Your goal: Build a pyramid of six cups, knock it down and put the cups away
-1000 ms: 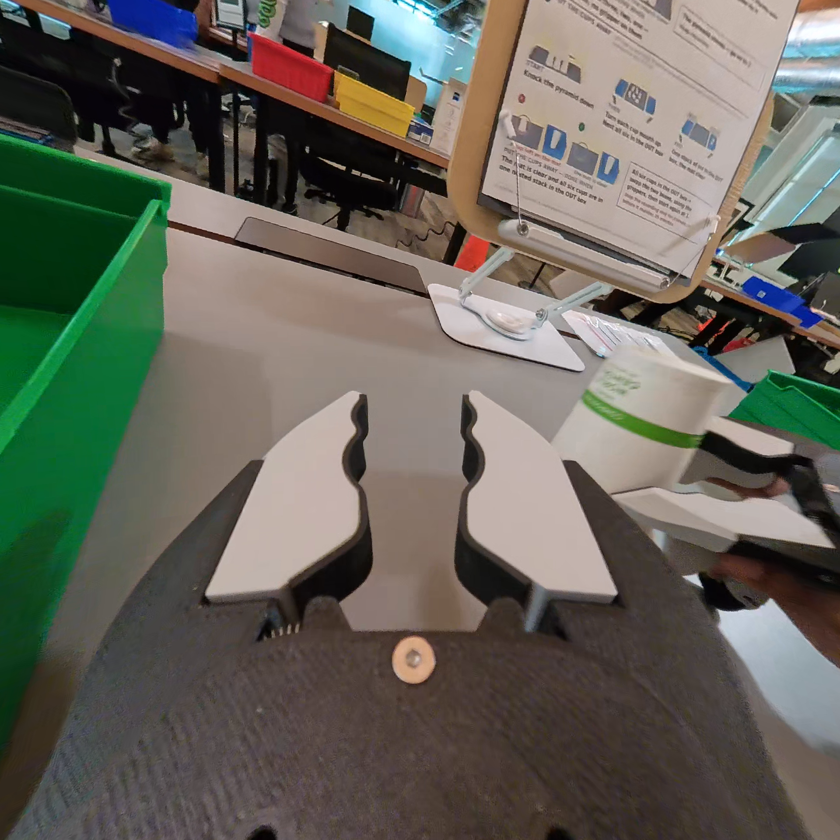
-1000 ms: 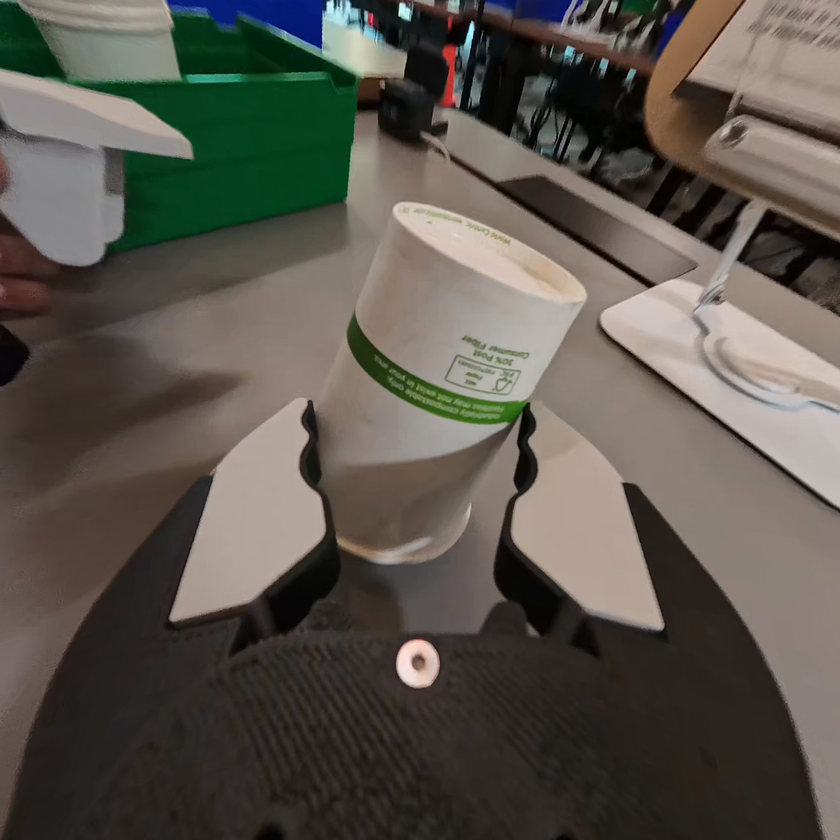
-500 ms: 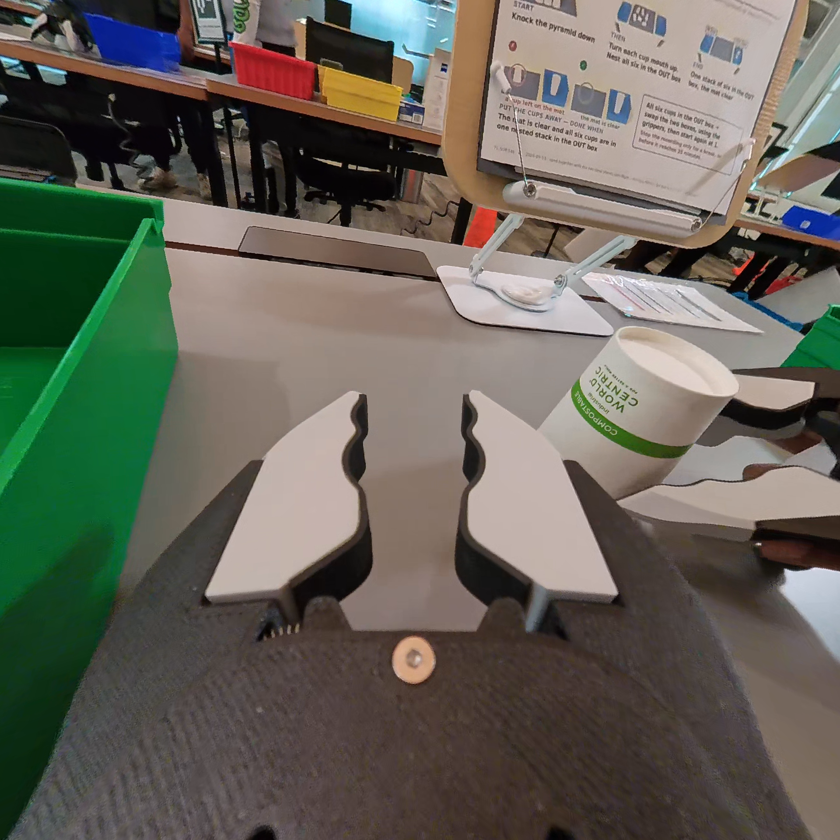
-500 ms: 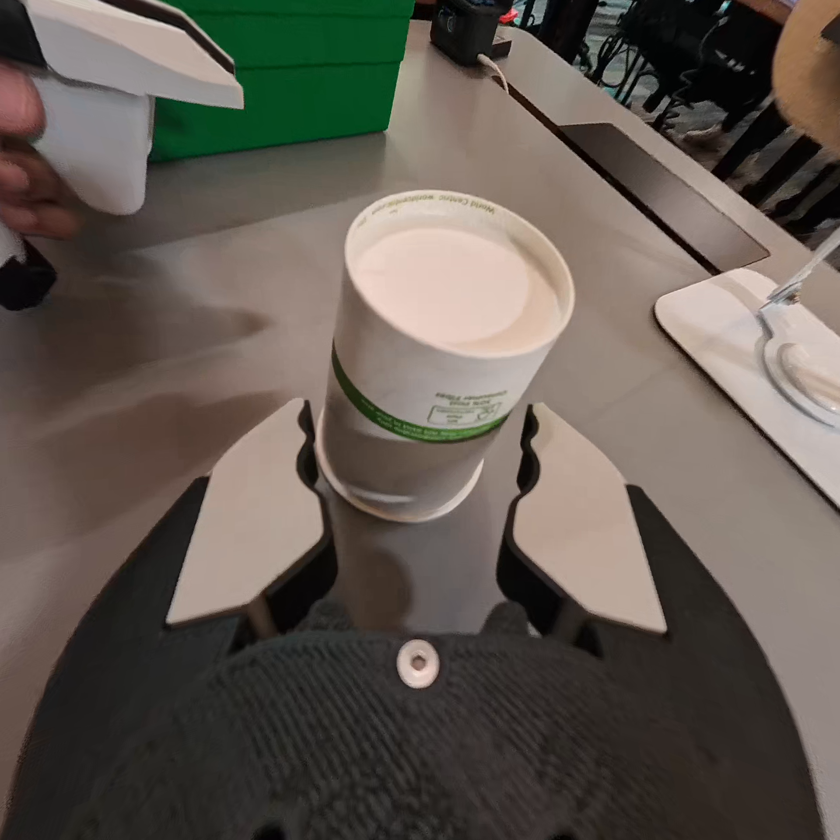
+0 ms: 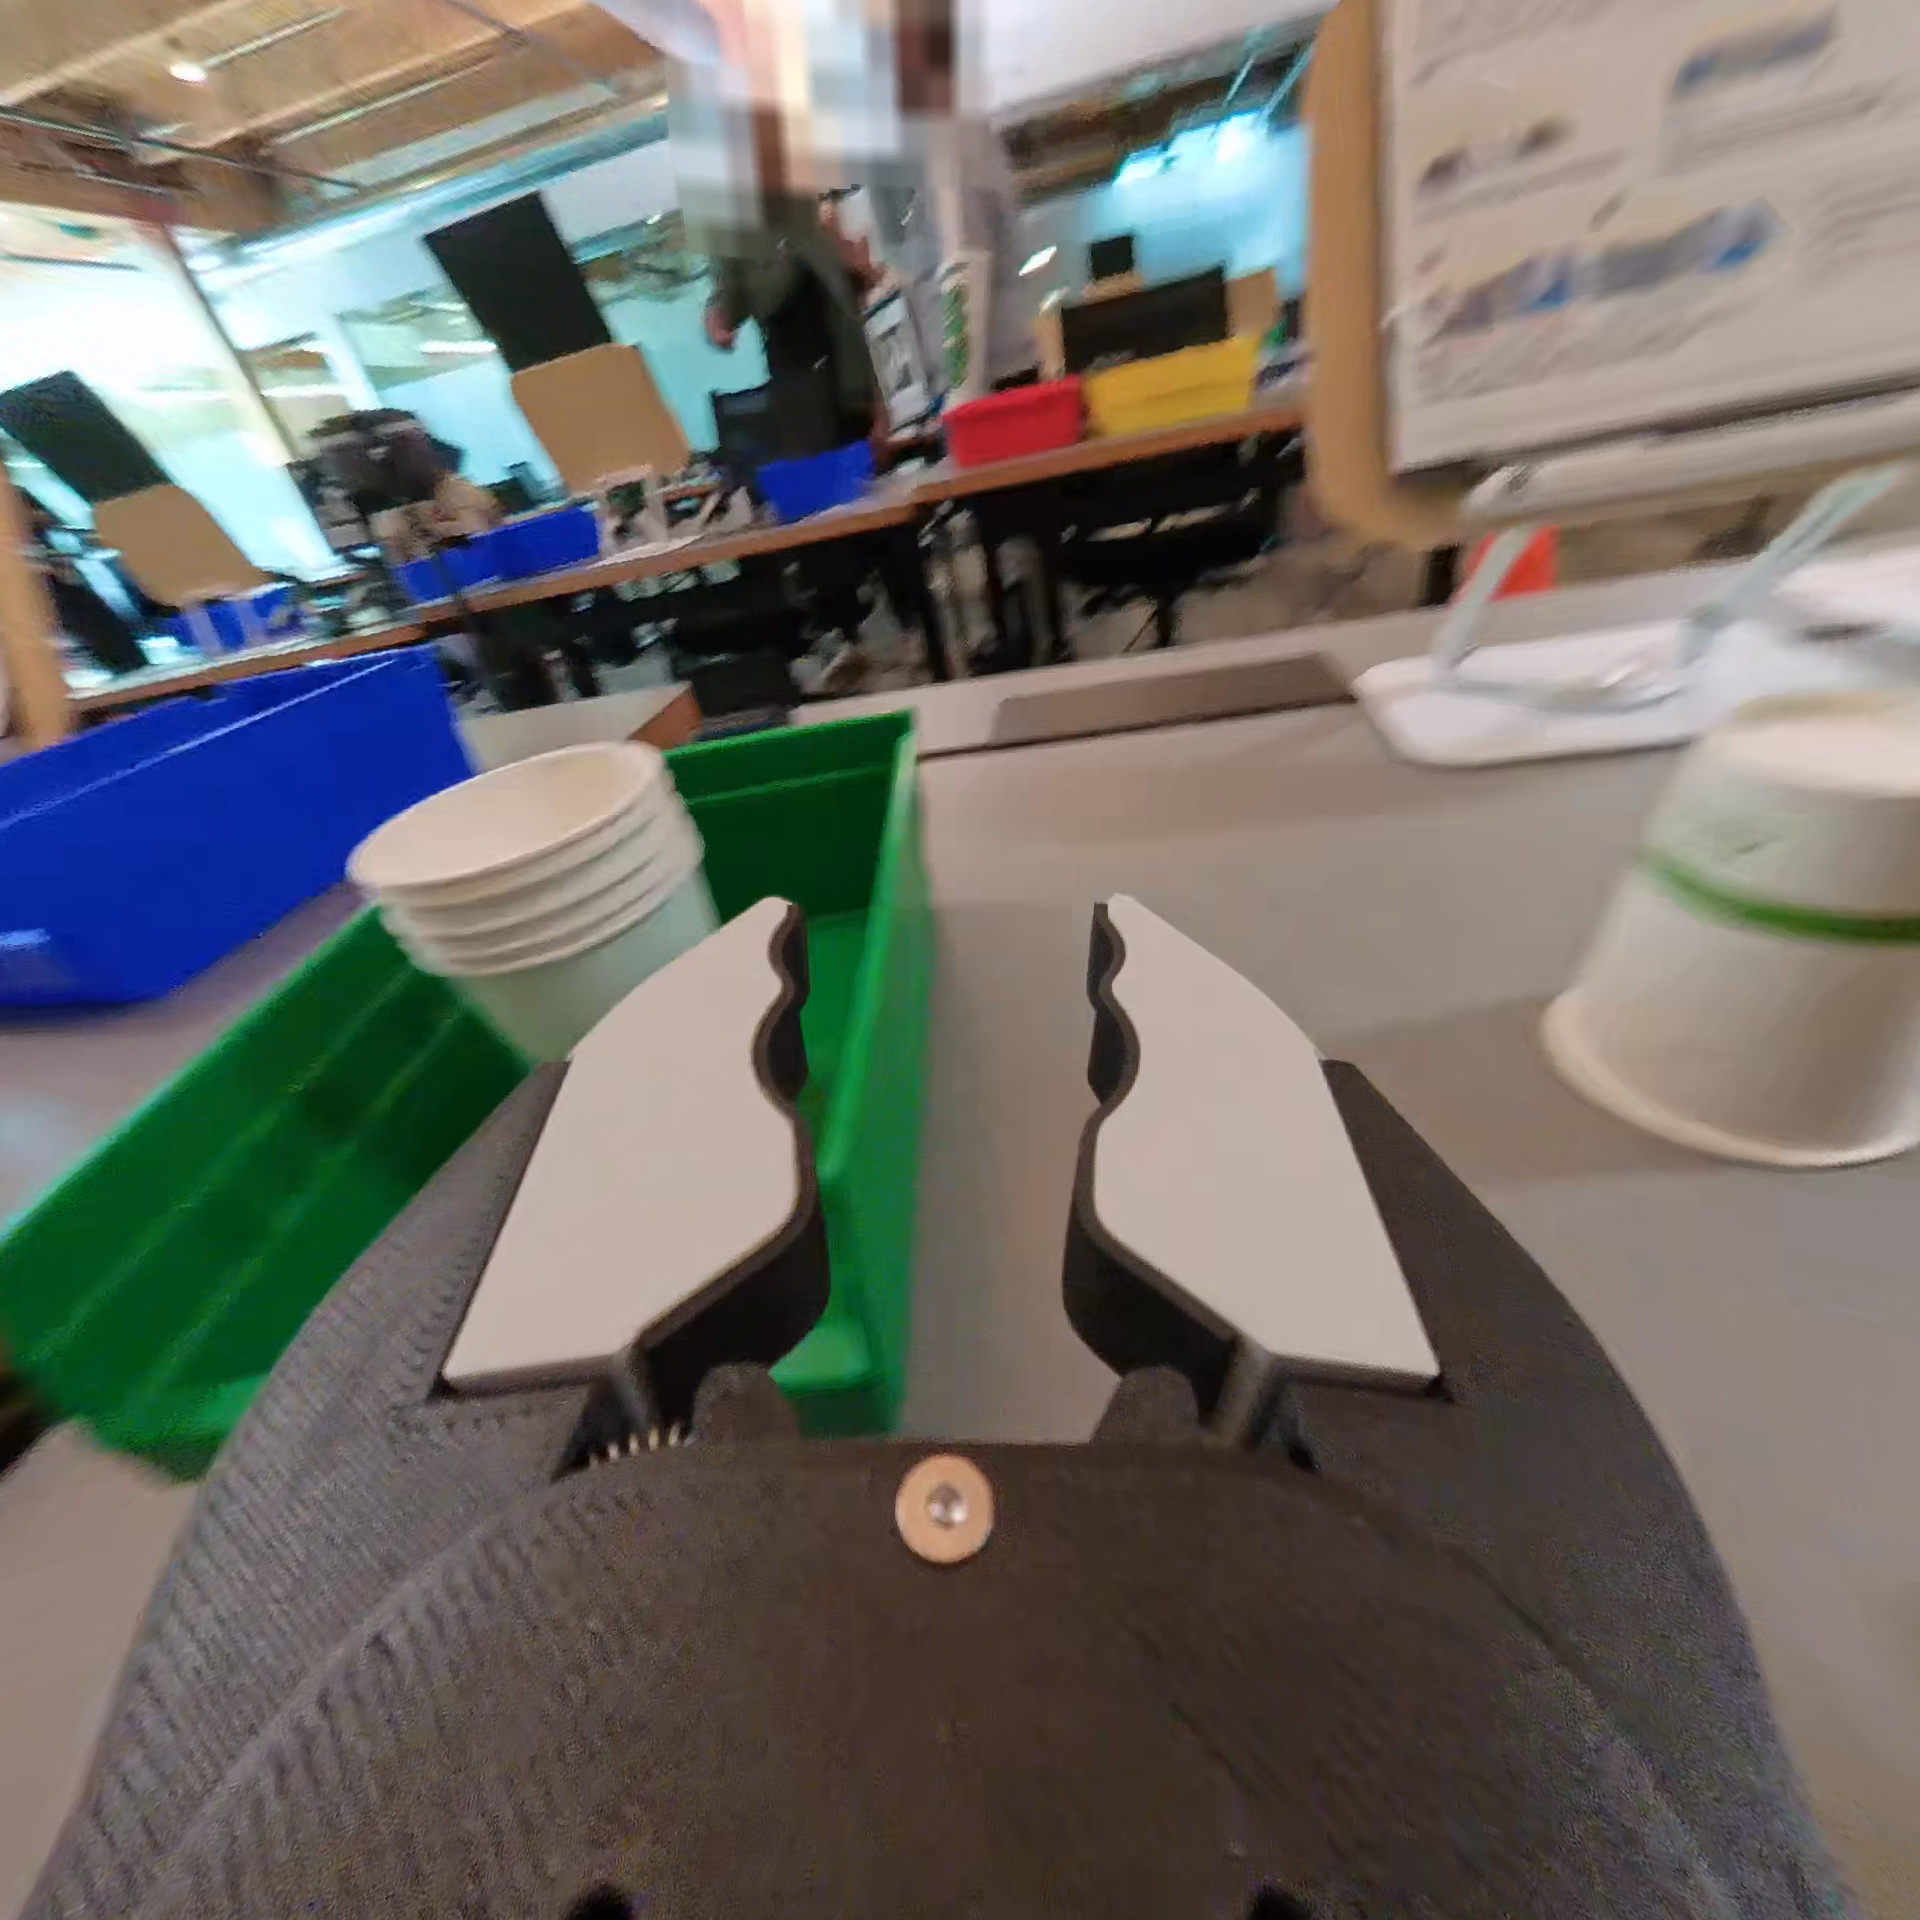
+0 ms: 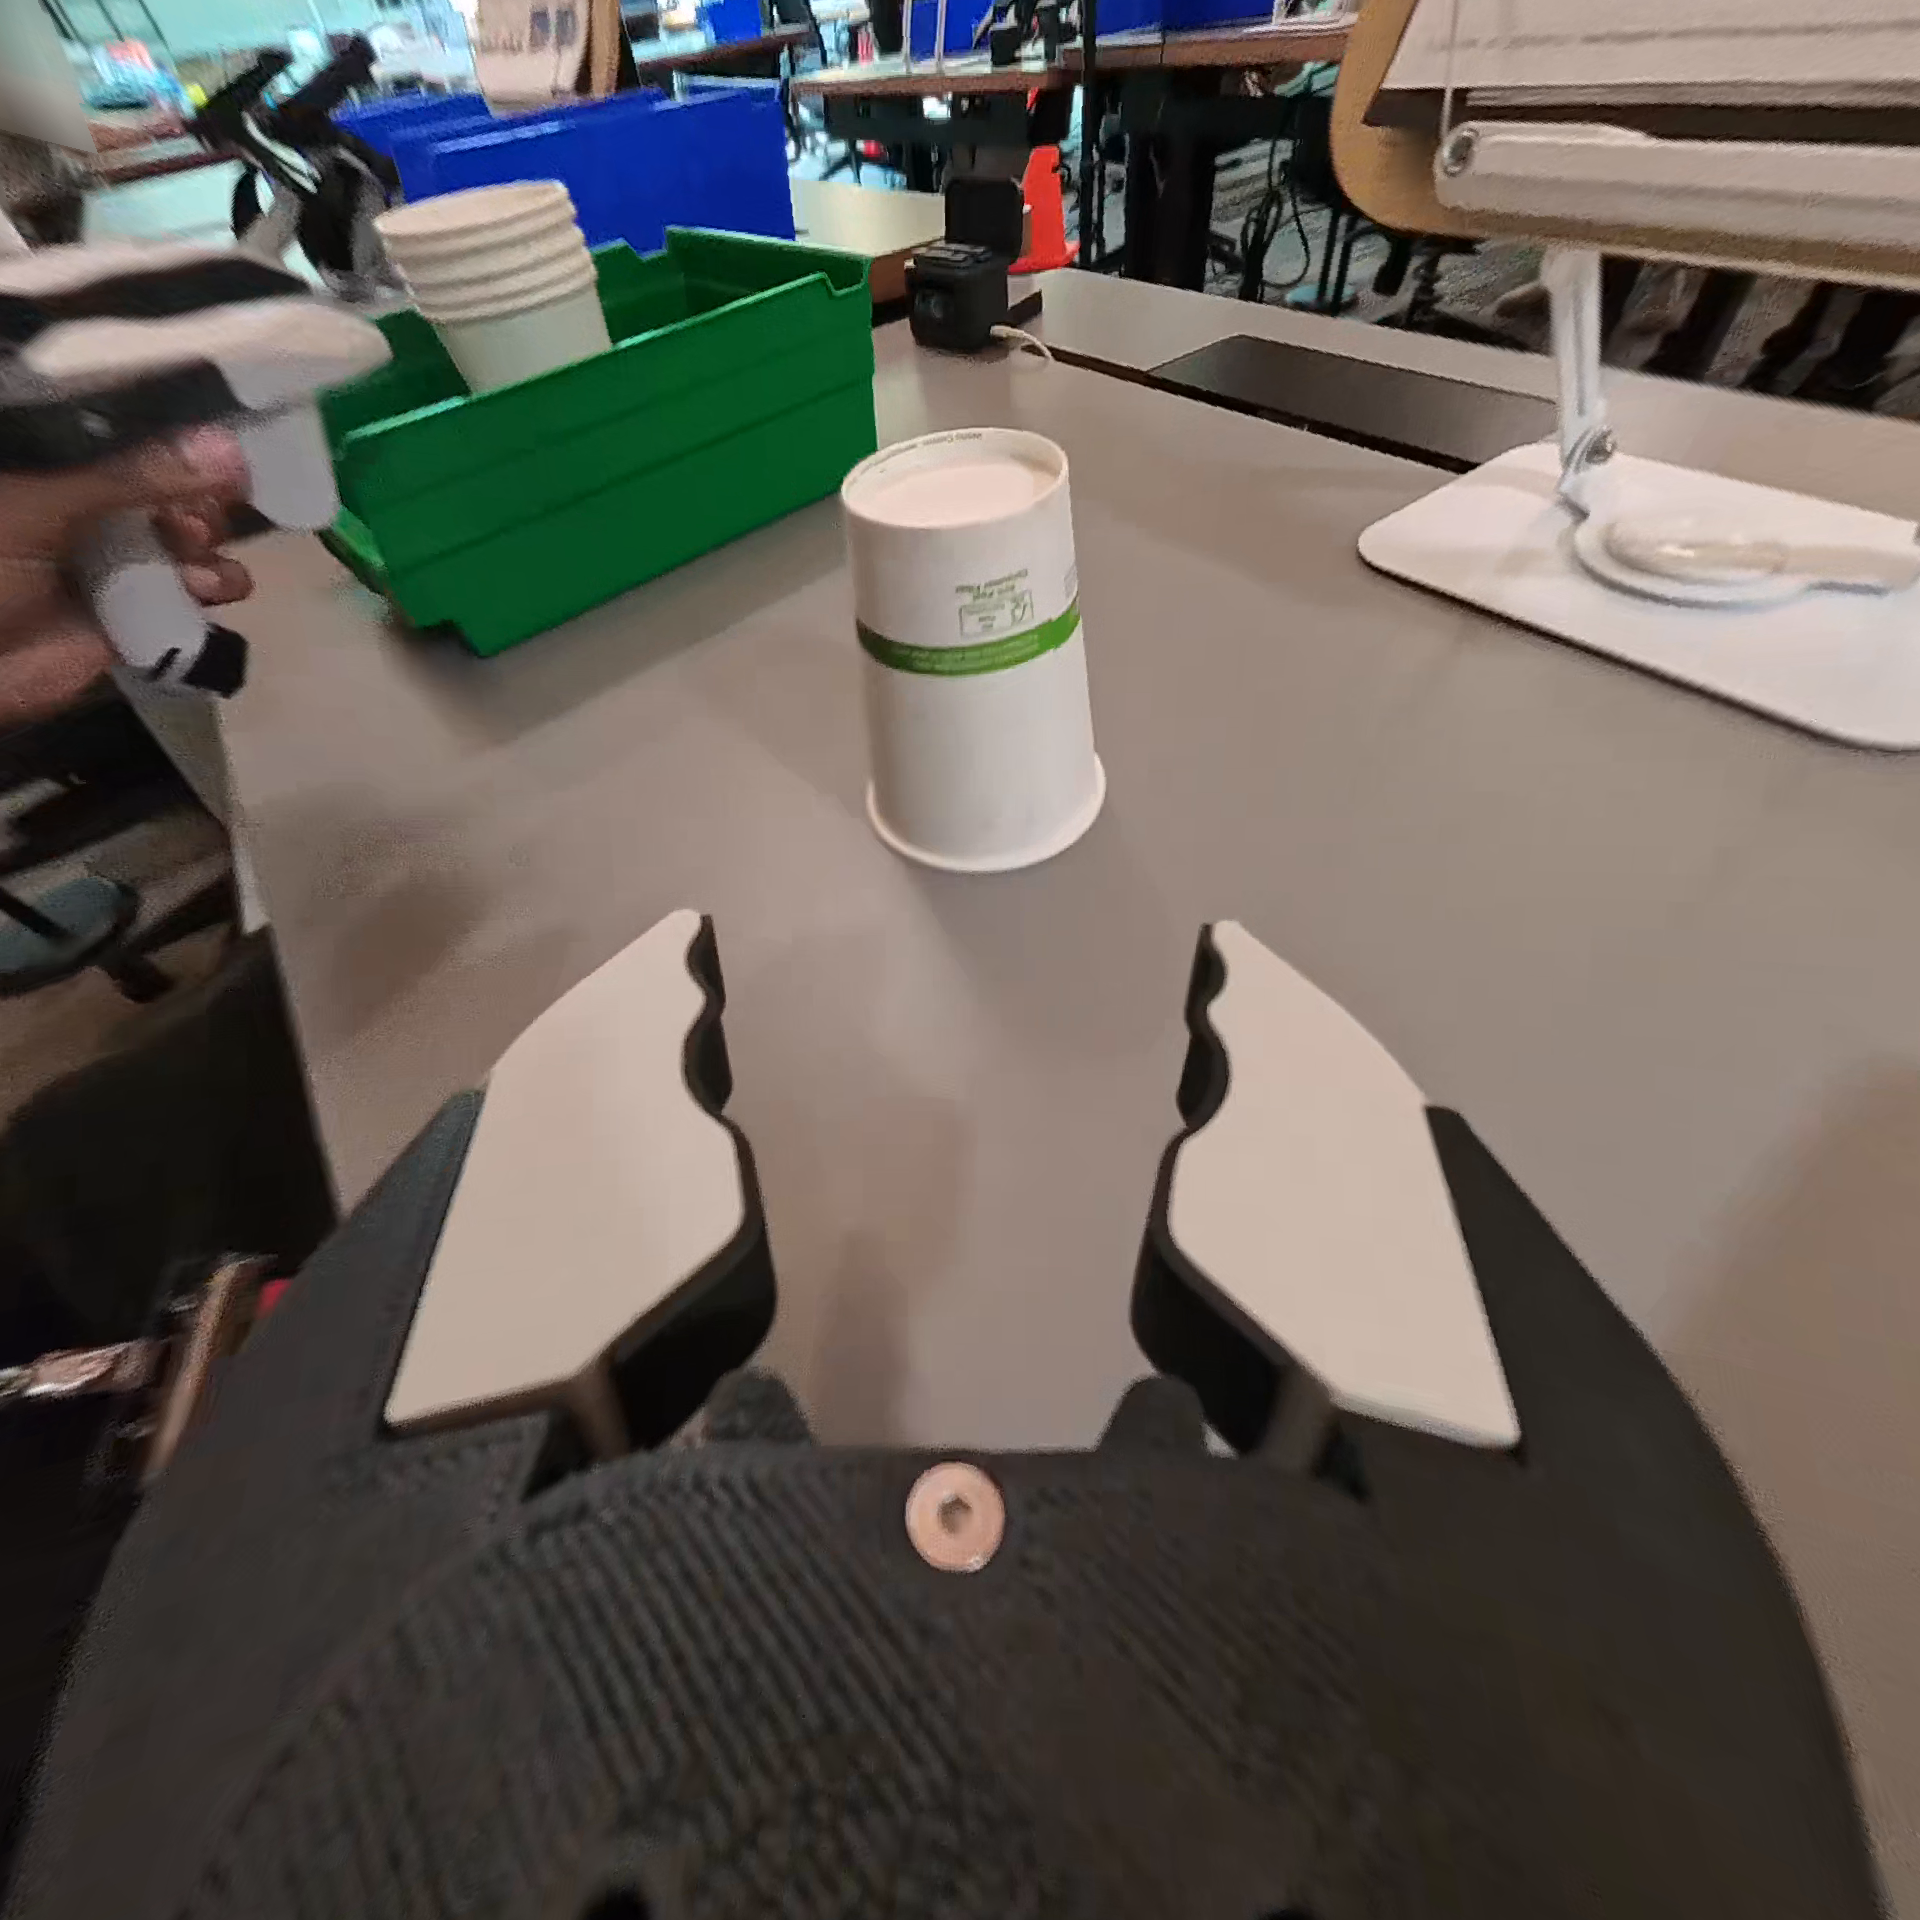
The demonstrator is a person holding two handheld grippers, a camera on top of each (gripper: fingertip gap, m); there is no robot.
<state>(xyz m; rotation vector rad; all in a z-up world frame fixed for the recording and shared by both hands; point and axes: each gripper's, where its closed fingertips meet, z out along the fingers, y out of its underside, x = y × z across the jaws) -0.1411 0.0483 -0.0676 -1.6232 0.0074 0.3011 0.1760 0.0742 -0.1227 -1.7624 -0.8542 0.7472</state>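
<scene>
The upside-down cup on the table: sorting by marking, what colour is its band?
Green, on a white cup; clearest in the right wrist view.

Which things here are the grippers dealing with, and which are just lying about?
By the grippers:
- upside-down cup, in front of the open right gripper, untouched
- stack of cups in the green bin, beyond the open left gripper

Lying about:
- document stand
- blue bins
- black box
- orange cone

Black ribbed tongs (image 6: 951, 1023); white-faced fingers (image 6: 582, 1174)
</scene>
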